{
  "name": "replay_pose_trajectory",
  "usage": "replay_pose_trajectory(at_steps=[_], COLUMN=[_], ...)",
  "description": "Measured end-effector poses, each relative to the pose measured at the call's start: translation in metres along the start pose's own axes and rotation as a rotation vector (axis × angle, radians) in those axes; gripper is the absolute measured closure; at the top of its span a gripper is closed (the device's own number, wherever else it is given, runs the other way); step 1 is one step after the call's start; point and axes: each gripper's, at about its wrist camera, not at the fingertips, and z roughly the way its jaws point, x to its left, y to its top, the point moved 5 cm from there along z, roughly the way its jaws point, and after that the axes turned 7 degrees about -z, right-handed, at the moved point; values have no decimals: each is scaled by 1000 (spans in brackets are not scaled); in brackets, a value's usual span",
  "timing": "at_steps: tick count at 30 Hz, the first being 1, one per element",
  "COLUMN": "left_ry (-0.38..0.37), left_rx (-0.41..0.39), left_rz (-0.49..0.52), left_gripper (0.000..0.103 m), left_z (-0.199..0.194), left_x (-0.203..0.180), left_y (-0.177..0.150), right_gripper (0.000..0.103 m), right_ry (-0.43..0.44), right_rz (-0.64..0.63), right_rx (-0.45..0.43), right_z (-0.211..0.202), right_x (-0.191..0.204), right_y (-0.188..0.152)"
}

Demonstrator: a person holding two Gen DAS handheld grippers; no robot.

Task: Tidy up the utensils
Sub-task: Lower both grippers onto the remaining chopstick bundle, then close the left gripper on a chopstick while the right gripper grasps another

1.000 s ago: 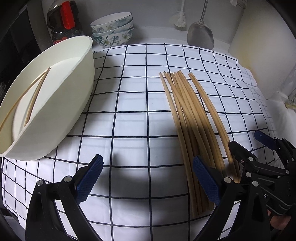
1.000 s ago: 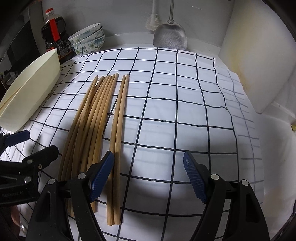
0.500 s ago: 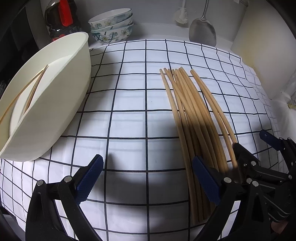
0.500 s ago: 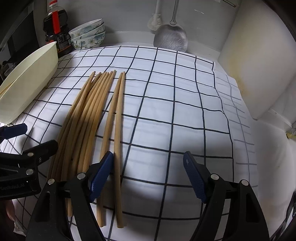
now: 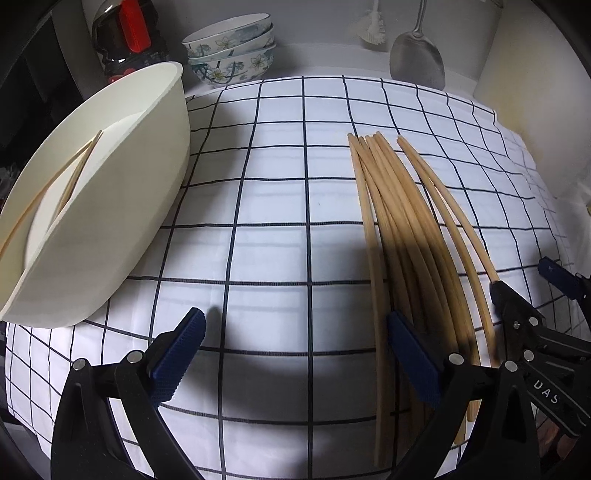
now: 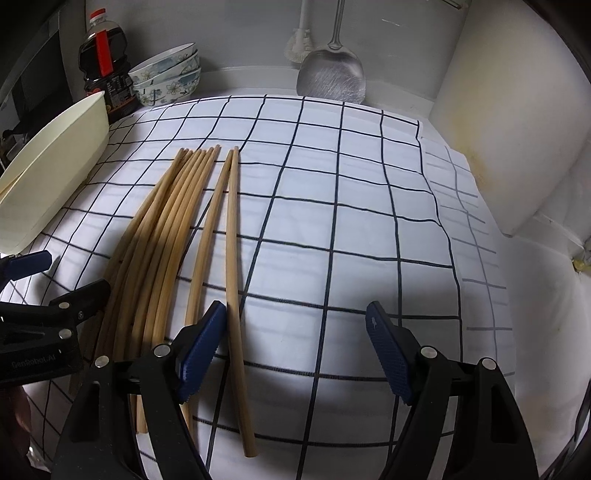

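Both grippers point down at a worktop (image 6: pixel 535 332) covered by a white cloth with black grid lines (image 5: pixel 273 206). Left gripper (image 5: pixel 295 354): jaws wide apart, nothing between the blue pads, only bare cloth under the gap; its right-hand pad sits just at the left edge of the chopstick bundle. Right gripper (image 6: pixel 295 350): jaws also wide apart, not clamped on anything; one chopstick of the separated pair (image 6: pixel 232 258) runs just inside its left pad, whether touching cannot tell, the other passes under or behind that pad. Main bundle of wooden chopsticks (image 5: pixel 391 229) lies flat on the cloth, sticks side by side, touching and partly overlapping, far ends fanned together; the pair lies just right of the bundle, tips close, splitting apart toward the camera. In the right wrist view the left gripper shows at the lower left edge beside the bundle's near ends. Big cream bowl (image 5: pixel 110 221) sits on the cloth at left, tilted, well apart from the bundle, with two chopsticks (image 5: pixel 70 177) leaning inside it. At the back: stack of floral bowls (image 5: pixel 232 51), dark bottle with red label (image 6: pixel 105 74), metal spatula (image 6: pixel 330 74) leaning on the wall, white brush (image 5: pixel 371 31) beside it.
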Motion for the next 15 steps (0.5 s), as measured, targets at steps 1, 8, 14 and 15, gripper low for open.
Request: replay_pose_trajectory(at_steps=[1,8,14,15], left_ry=[5,3,-42,-46], left_rx=[-5,-23,-38,-40], left_rz=[-2,-13,6,12], left_gripper=[6,12,35,39], left_z=[1,7,8,7], left_x=[1,-4,-15,-16], left_y=[2,17,26,26], right_gripper=[29,30,49,51], right_ry=[-2,-1,56,63], right_rz=[3,-30,-42,-49], right_rx=[-2,-28,-43,-46], right_z=[0,8,12,12], right_x=[-1,1,7,9], right_y=[1,14,23,25])
